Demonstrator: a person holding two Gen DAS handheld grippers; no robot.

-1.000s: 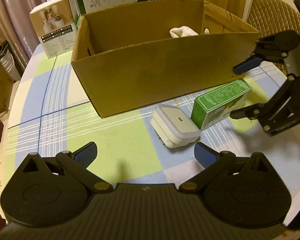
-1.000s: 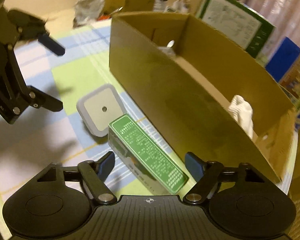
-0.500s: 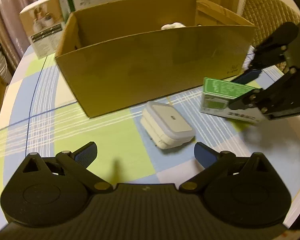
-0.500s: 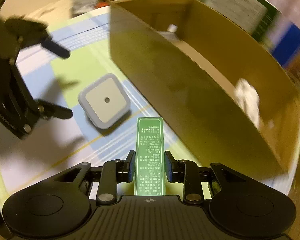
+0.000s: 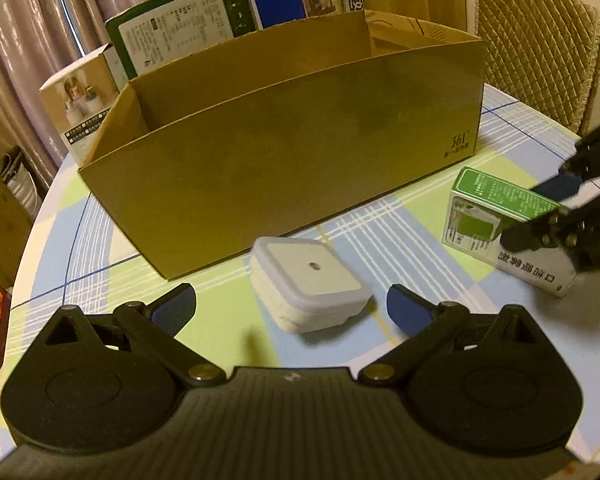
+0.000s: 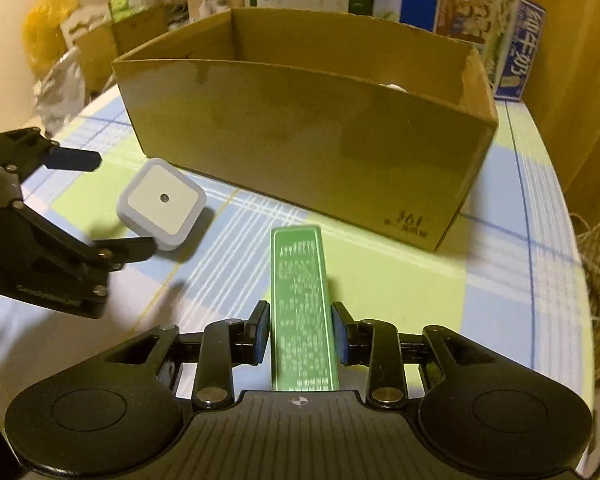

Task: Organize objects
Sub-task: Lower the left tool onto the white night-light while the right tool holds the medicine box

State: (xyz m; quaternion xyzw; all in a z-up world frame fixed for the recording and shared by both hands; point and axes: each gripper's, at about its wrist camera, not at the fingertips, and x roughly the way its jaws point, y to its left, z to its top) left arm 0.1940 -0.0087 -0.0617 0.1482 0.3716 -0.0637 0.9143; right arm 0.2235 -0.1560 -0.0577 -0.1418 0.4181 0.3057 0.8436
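A: Your right gripper (image 6: 299, 338) is clamping the green carton (image 6: 302, 312) by its two long sides, both blue pads pressed flat against it. The carton is pointing toward twelve o'clock in your right wrist view, straight at the cardboard box (image 6: 312, 136).

B: And is the carton sitting on the table?

A: I cannot tell. In your left wrist view it is showing at three o'clock, tilted, with its green top face and a white printed side turned toward the camera, apart from the box's front wall.

B: What is the left one doing?

A: Your left gripper (image 5: 292, 304) is standing wide open and holding nothing. The white square night light (image 5: 310, 288) is lying between its two blue fingertips and a little ahead of them, on the checked tablecloth (image 5: 100, 240), touching neither.

B: Where is that night light relative to the box?

A: It is sitting near the box's front wall, at about six o'clock from the wall's middle in your left view. In your right view it is lying at ten o'clock, flat, with its small round sensor facing up.

B: Anything inside the box?

A: Something white is peeking over the front wall toward the right end in your right view; I cannot tell what it is. Printed packages are standing behind the box at twelve o'clock.
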